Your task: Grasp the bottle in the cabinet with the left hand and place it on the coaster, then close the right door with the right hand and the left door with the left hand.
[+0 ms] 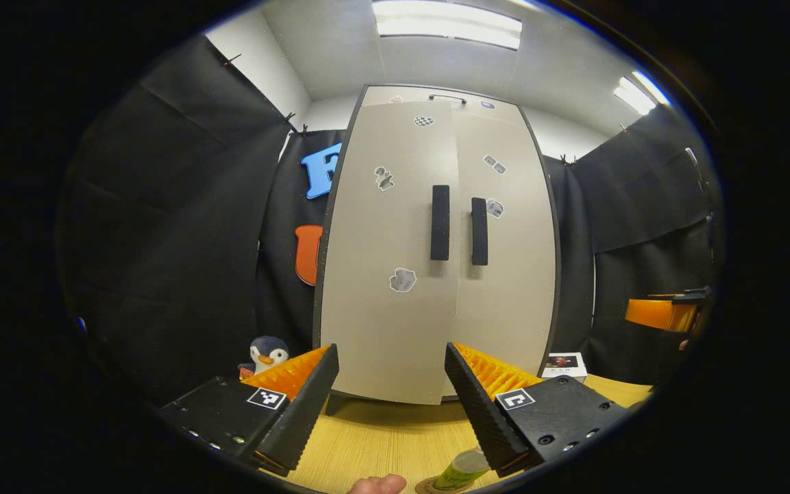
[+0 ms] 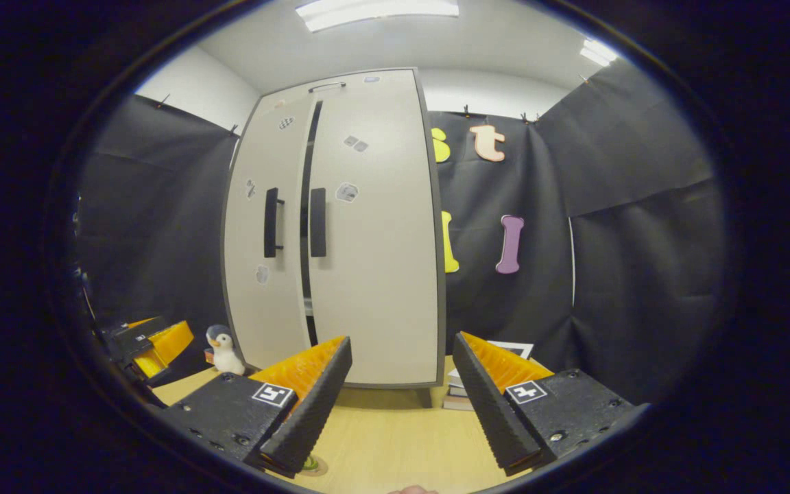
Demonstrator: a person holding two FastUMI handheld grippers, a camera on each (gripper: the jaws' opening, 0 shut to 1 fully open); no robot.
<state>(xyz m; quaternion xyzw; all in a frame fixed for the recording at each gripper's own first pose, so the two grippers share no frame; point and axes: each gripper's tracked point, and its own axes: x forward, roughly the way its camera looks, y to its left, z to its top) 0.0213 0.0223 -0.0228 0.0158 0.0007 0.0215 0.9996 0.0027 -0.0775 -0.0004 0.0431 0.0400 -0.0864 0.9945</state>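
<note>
The pale cabinet (image 1: 395,329) stands straight ahead on the wooden table (image 1: 381,439). Its left door (image 2: 261,309) and right door (image 2: 374,295) each carry a black vertical handle. In the right gripper view a narrow dark gap runs between the doors, and the left door looks slightly ajar. The green bottle (image 1: 463,470) stands on the round coaster (image 1: 428,488) at the bottom edge, just beside my left gripper's right finger. My left gripper (image 1: 390,353) is open and holds nothing. It faces the left door from a short way off. My right gripper (image 2: 402,343) is open and empty, facing the right door.
A penguin toy (image 1: 268,353) sits at the cabinet's left foot. A small stack of books (image 2: 460,391) lies at its right foot. Black cloth walls close in on both sides. The other gripper (image 2: 151,343) hovers at the far left of the right gripper view.
</note>
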